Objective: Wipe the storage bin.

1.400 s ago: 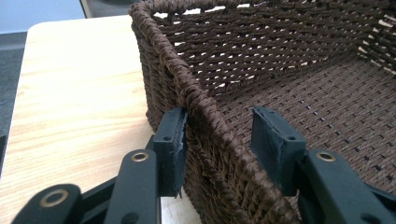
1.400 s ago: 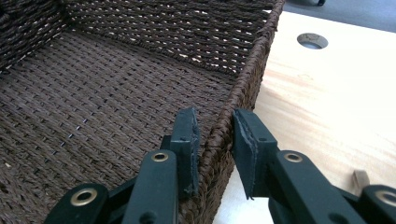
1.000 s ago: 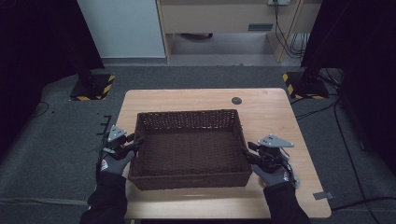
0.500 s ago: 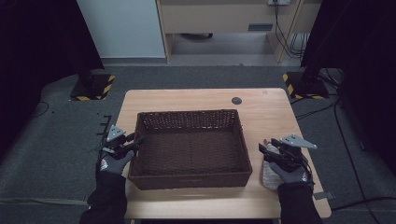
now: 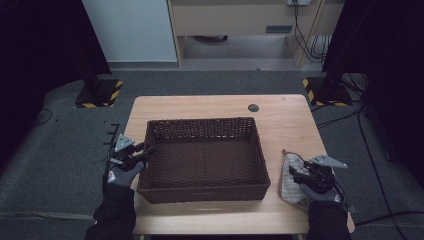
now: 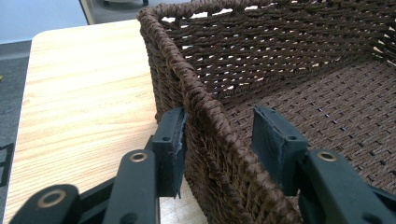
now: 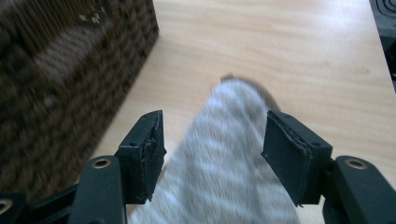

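The basket (image 5: 202, 157) is dark brown wicker, woven in tight ribbed rows, with light showing through small gaps in its walls. The cloth (image 7: 224, 158) between the right tongs (image 7: 212, 140) is pale grey-white with faint stripes. Both tongs, including the left tongs (image 6: 222, 140), are black. The desk (image 5: 290, 115) beneath them is light wood with fine grain.

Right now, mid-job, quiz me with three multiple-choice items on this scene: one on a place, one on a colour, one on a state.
1. Where does the cloth lie?
A. inside the basket
B. on the table right of the basket
C. on the floor

2. What colour is the basket?
A. dark brown
B. white
C. red

3. How does the left gripper stand?
A. shut on the cloth
B. open, straddling the basket's wall
C. away from the basket

B: the cloth rests on wood beside the basket.
A: its weave is dark brown.
B: its fingers flank the rim, with a gap on the inner side.
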The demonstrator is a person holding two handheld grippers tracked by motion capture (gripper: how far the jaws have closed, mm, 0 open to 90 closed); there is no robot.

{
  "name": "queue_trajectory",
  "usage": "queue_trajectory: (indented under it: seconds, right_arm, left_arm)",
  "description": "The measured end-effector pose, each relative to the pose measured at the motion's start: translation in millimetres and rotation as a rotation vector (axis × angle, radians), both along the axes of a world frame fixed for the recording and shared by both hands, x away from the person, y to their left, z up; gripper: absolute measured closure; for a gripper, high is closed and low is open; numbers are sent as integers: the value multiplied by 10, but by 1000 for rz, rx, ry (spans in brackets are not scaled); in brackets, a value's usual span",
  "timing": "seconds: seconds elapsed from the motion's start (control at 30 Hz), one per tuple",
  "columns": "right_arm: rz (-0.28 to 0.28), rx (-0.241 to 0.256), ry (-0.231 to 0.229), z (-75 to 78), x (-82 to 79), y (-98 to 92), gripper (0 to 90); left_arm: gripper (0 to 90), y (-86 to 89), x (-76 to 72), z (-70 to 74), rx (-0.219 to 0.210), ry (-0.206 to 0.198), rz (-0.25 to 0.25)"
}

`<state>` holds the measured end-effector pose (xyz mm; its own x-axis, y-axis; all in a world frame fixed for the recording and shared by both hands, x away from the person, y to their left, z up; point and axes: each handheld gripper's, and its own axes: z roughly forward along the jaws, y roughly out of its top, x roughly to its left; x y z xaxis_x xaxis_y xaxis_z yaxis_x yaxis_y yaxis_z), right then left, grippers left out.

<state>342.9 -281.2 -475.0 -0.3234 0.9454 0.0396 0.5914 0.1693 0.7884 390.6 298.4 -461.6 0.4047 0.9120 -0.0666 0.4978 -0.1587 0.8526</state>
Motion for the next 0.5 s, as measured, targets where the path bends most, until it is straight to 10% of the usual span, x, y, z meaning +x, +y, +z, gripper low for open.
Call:
queue_trajectory:
  seconds: [0.5]
  right_arm:
    - [25,-67,154,-269,-70,13,610]
  left_arm:
    - [523,-1,-3,0,0,1,6]
